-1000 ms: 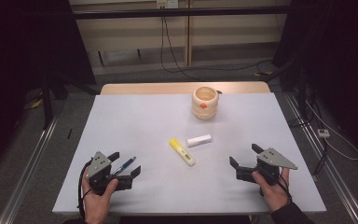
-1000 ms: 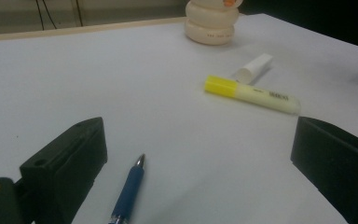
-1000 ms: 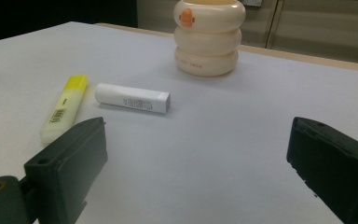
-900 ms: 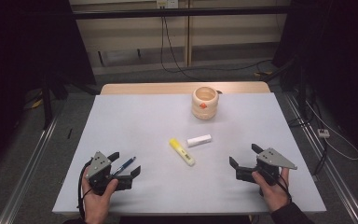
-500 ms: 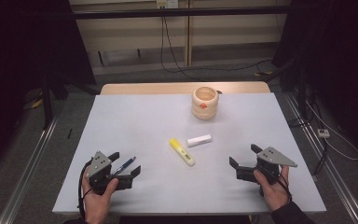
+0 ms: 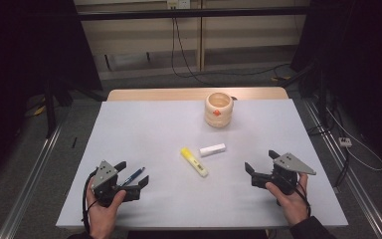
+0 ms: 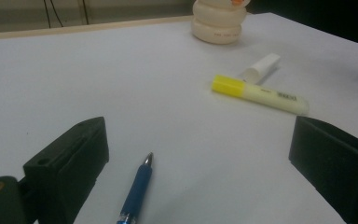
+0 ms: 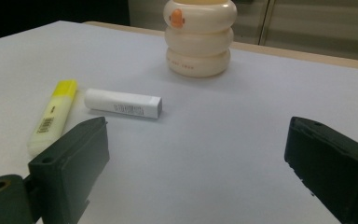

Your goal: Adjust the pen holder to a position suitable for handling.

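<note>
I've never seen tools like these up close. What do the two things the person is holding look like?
Each hand grips a black handheld tool. The left gripper and right gripper each end in two blocky black jaws with small round holes near the base. A grey three-cornered plate sits on top of each, and a black cable loops from the left one around the hand. A dark cuff shows at the right wrist.

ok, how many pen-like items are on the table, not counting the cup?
3. A blue pen lies between the jaws of the left tool. A yellow highlighter lies mid-table. A white stick lies just beyond it, toward the cup. Nothing looks hidden.
</note>
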The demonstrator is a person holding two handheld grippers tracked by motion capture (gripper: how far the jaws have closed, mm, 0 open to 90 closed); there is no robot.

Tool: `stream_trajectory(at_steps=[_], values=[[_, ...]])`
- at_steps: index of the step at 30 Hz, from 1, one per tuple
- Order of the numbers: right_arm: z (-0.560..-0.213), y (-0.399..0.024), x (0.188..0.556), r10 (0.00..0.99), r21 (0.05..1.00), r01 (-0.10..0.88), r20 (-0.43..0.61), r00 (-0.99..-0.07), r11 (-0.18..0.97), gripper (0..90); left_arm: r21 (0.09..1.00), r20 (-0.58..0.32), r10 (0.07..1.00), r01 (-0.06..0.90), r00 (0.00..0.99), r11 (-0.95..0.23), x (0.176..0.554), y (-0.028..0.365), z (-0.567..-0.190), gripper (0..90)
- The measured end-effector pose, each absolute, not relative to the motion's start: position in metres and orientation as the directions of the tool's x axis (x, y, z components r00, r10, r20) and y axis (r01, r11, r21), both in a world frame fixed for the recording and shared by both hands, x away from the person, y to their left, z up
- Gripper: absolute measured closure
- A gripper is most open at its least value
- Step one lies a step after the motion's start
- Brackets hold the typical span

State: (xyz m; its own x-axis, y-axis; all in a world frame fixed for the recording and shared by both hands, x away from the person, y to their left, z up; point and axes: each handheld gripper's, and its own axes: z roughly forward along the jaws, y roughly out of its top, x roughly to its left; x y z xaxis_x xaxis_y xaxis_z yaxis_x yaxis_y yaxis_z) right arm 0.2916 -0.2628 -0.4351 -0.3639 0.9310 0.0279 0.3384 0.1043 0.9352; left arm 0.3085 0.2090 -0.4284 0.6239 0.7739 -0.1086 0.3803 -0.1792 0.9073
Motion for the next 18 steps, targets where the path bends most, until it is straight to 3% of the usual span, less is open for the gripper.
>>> stream_trajectory(at_steps=[18], values=[[-0.421, -0.264, 0.319, 0.919, 0.929, 0.348, 0.025, -0.393, 0.123, 4.7, 0.903, -0.107, 0.776, 0.387, 0.622, -0.185, 0.308, 0.209, -0.43, 5.4]])
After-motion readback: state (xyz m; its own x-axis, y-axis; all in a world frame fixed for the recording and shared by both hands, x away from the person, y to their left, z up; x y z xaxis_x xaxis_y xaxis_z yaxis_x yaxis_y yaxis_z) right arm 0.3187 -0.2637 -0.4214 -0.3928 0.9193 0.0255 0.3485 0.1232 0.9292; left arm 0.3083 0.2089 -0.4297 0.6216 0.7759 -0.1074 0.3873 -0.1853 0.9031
